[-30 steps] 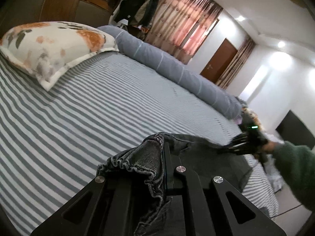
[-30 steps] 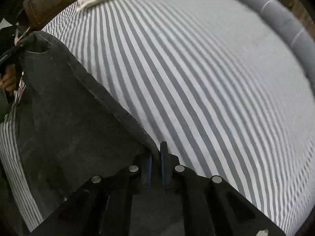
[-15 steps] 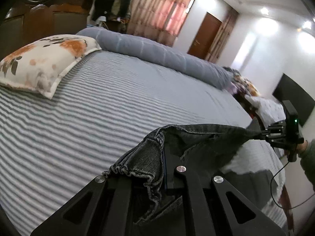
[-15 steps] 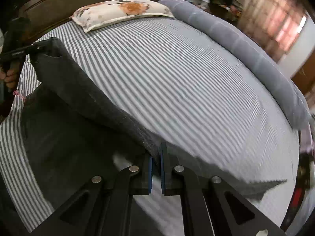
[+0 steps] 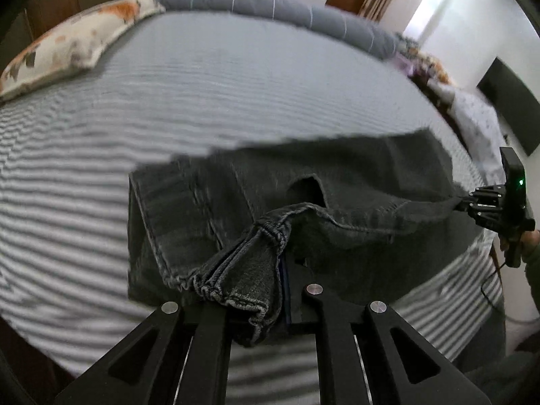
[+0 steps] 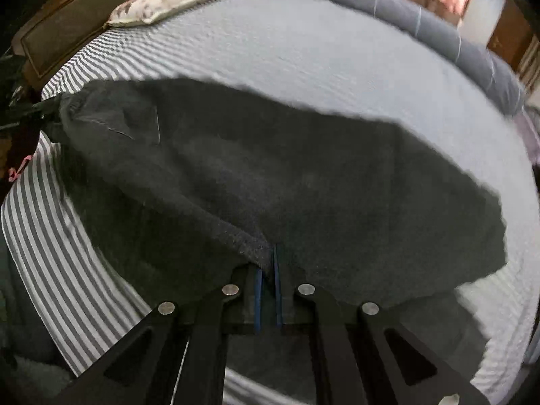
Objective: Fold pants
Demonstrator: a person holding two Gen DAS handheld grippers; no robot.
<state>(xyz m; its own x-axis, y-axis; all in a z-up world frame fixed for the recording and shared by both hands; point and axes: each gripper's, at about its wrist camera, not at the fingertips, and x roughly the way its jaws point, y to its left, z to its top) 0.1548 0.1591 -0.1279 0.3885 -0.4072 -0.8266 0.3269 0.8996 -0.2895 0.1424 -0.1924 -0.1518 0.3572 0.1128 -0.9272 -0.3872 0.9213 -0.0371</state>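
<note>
Dark grey denim pants [image 5: 337, 189] are stretched between my two grippers over the striped bed [image 5: 236, 94]. My left gripper [image 5: 280, 270] is shut on the bunched waistband end of the pants. My right gripper [image 6: 268, 270] is shut on the pants' [image 6: 270, 175] near edge. The right gripper also shows in the left wrist view [image 5: 462, 202], pulling a far corner taut. The far part of the cloth lies on the sheet. The left gripper [image 6: 44, 111] shows at the left edge of the right wrist view.
A floral pillow [image 5: 67, 47] lies at the bed's head by the wooden headboard [image 6: 67, 23]. A rolled grey duvet [image 5: 287, 10] runs along the far side. A dark screen [image 5: 506, 104] hangs on the right wall.
Both grippers have tilted downward and lowered the pants. The cloth has swung forward and now spreads out over the sheet instead of hanging in the air.
</note>
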